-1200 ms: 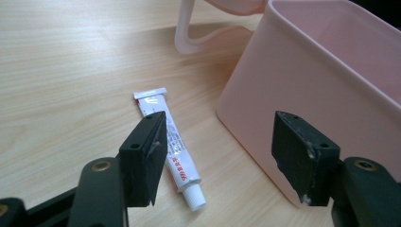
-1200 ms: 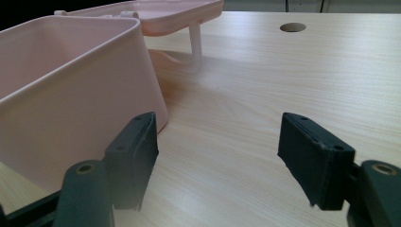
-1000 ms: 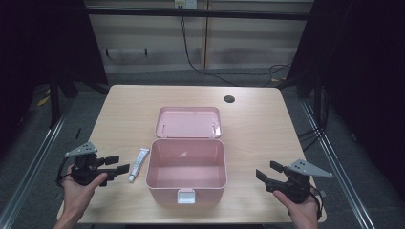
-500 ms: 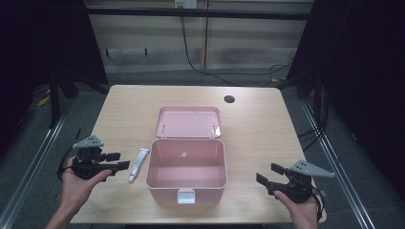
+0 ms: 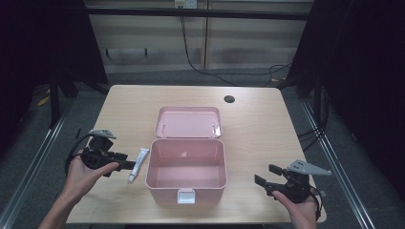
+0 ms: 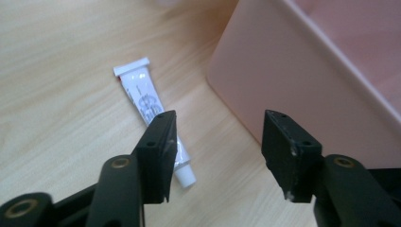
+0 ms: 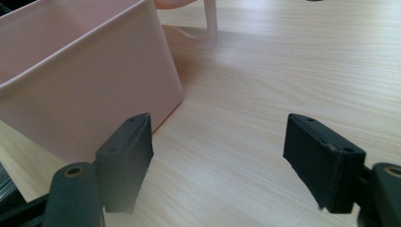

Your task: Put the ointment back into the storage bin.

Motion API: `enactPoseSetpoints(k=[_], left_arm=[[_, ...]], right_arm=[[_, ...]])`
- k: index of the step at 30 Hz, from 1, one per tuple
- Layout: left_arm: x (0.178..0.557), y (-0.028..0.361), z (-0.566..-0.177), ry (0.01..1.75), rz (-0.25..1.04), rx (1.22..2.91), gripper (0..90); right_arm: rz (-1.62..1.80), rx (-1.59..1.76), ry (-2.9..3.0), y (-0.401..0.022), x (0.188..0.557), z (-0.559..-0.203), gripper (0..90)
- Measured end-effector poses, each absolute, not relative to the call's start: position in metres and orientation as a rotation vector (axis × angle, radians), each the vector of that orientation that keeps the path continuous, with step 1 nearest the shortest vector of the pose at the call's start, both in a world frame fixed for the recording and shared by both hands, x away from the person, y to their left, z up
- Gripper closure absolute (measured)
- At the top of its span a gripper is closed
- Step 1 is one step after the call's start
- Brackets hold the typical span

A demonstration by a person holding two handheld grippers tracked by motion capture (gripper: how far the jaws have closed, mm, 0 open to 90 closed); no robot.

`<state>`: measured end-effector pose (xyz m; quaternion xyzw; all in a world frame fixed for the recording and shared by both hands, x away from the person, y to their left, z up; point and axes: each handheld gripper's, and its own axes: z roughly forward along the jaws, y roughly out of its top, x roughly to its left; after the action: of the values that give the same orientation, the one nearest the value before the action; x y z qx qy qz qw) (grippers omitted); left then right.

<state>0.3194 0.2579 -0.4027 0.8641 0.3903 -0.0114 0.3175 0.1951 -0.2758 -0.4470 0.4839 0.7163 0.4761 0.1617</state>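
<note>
The left gripper [image 5: 125,165] has advanced toward the tube [image 5: 139,163], jaws just narrowing, nothing gripped; right gripper [image 5: 263,178] open, empty. Pink box [image 5: 185,189] at the desk's near edge: lid open, nothing visible inside.

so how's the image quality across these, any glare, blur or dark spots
High view: the table is evenly lit while the surroundings fall nearly black, and the frame is soft. Left gripper view: the white tube carries a glossy highlight and is fairly sharp, while the near black jaws are slightly blurred. Right gripper view: the pink box wall casts a soft shadow on the wood, and the jaws are out of focus.
</note>
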Motion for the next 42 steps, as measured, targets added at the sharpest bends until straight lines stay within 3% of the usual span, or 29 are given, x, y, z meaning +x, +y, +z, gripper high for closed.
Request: enactPoseSetpoints(k=[7, 25, 30, 42], left_arm=[[0.331, 0.247, -0.409, 1.071, -0.001, 2.383, 53.6], [0.36, 0.232, -0.42, 1.157, -0.113, 2.521, 53.0], [0.365, 0.225, -0.425, 1.186, -0.111, 2.553, 57.0], [0.373, 0.211, -0.439, 1.217, -0.108, 2.65, 55.7]], right_arm=[[1.363, 1.373, 2.062, -0.274, 0.194, -0.447, 24.0], [1.336, 1.391, 2.112, -0.271, 0.198, -0.451, 23.3], [1.338, 1.386, 2.116, -0.271, 0.198, -0.451, 23.4], [1.341, 1.385, 2.138, -0.269, 0.198, -0.451, 23.4]])
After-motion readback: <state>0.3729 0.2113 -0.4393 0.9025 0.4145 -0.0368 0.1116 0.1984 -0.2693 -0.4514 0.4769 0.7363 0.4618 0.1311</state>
